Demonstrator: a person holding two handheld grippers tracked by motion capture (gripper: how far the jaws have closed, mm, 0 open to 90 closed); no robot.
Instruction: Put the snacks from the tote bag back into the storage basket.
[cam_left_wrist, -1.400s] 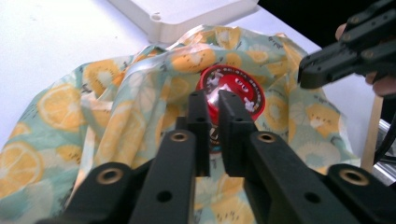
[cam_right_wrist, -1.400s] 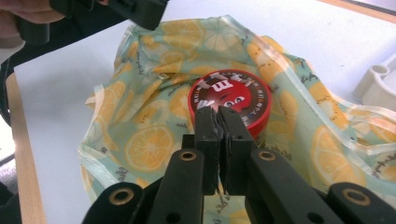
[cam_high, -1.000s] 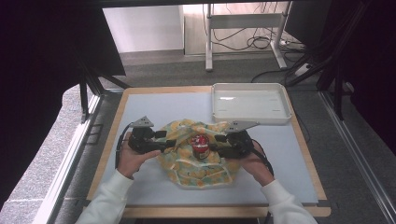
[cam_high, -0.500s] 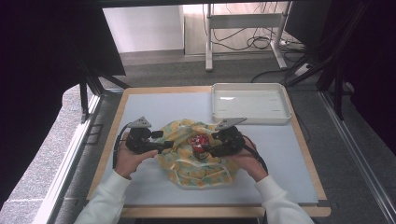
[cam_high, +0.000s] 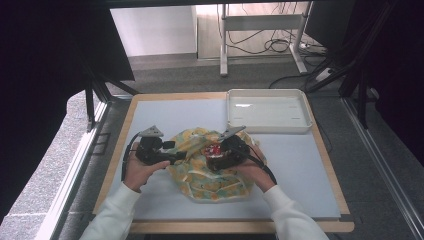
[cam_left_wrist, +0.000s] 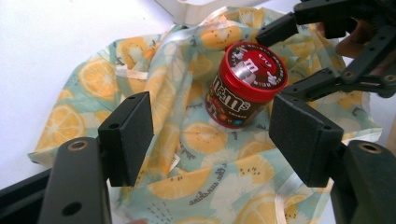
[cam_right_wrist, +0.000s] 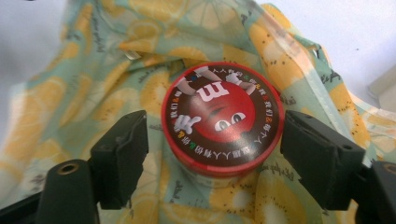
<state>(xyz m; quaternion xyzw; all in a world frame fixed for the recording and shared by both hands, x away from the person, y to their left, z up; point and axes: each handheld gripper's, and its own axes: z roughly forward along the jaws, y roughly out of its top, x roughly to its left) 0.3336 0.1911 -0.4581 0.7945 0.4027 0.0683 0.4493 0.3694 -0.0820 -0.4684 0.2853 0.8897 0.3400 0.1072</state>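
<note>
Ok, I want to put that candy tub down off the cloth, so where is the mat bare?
Bare mat lies right of the orange-print cloth, below the white tray, and also beyond the cloth, left of the tray. The tray looks empty. It is crowded mid-table, where both grippers flank the tub on the cloth.

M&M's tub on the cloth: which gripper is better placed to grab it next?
Right, probably. The right gripper is open with a jaw either side of the M&M's tub; the left gripper, also open, sits short of it.
</note>
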